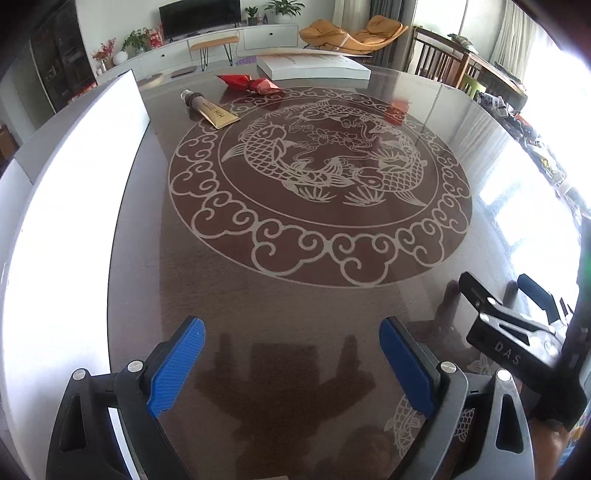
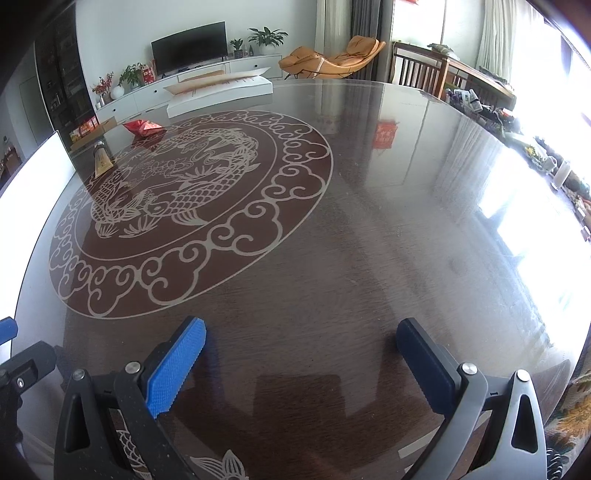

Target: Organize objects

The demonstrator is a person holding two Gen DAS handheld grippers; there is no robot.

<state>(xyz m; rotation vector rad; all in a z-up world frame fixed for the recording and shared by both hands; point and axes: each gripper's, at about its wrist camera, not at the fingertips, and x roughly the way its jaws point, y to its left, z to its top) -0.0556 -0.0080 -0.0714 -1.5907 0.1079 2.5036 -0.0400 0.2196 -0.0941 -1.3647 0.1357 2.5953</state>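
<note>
Glossy dark fish-patterned table (image 1: 280, 302): both left gripper (image 1: 291, 369) and right gripper (image 2: 303, 369) spread empty; approach gold tube (image 1: 212, 110) low, squarely across its body.

— Background, go. Upper left of the frame?
— Black TV (image 2: 189, 46) on a long white cabinet (image 2: 207, 79), potted plants (image 2: 266, 37) right of the screen, red flowers (image 2: 103, 84) at the cabinet's left end.
— Top centre?
— Orange lounge chair (image 2: 332, 59), grey curtain (image 2: 365, 18) behind it.
— Upper right?
— Wooden chairs (image 2: 417, 66), then a cluttered sideboard (image 2: 491, 107) under blown-out windows.
— Anything else?
— Wooden bench (image 1: 214, 42) before the cabinet, upper centre, left view.
</note>
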